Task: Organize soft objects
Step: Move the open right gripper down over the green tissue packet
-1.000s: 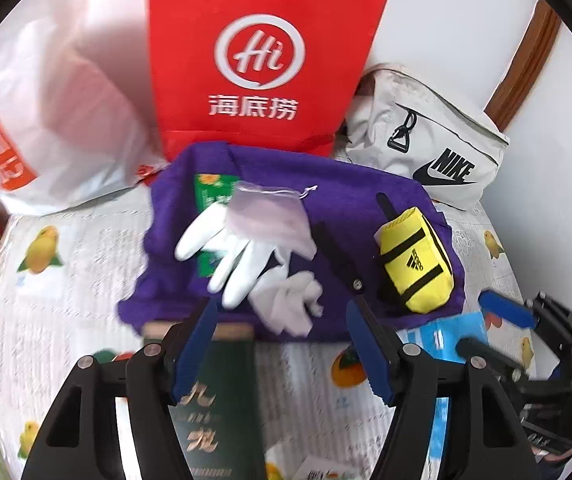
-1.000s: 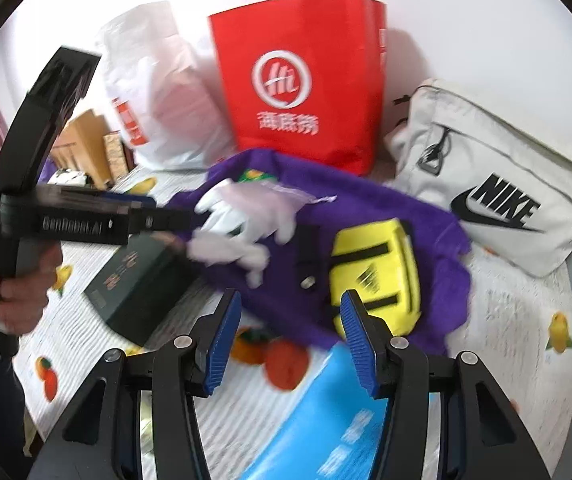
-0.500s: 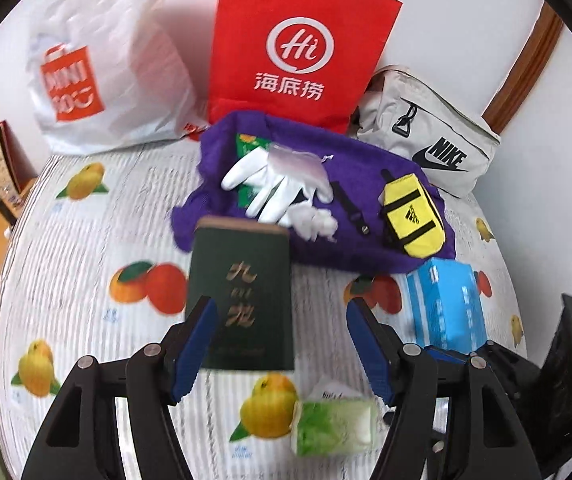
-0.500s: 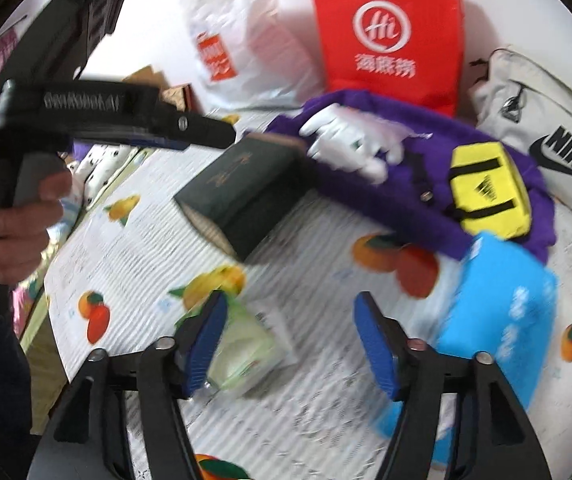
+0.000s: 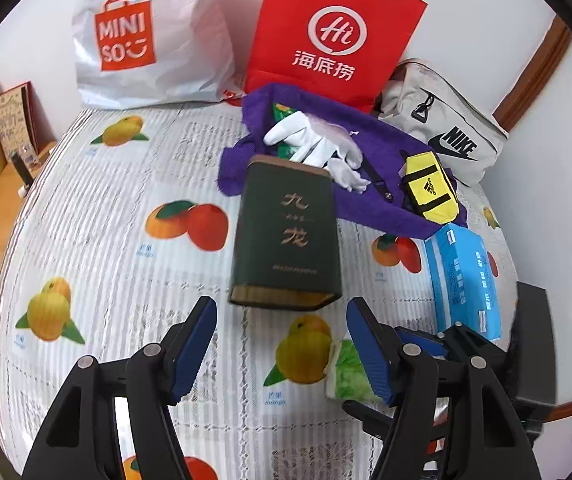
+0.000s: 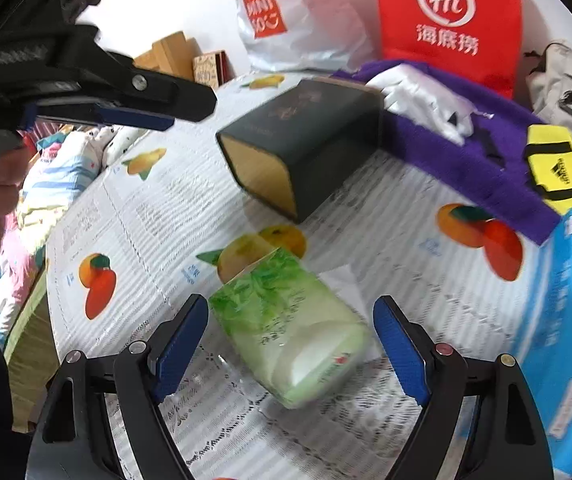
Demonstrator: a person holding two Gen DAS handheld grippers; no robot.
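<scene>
The right gripper [image 6: 290,344], jaws opening, is shown straddling the green soft tissue pack [image 6: 290,332] at lower centre on the worktop [image 6: 133,216], pads not touching; a skewed closure may squash it. The left gripper [image 5: 281,348] is held open, empty. The dark green box's [image 5: 286,236] contents cannot be seen.

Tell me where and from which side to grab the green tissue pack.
Grip the green tissue pack across its short width, on the two long sides near its middle, coming down from above. It lies flat and slanted on the table, so roll the wrist to match. The right gripper, jaws opening, already straddles it without touching.
</scene>
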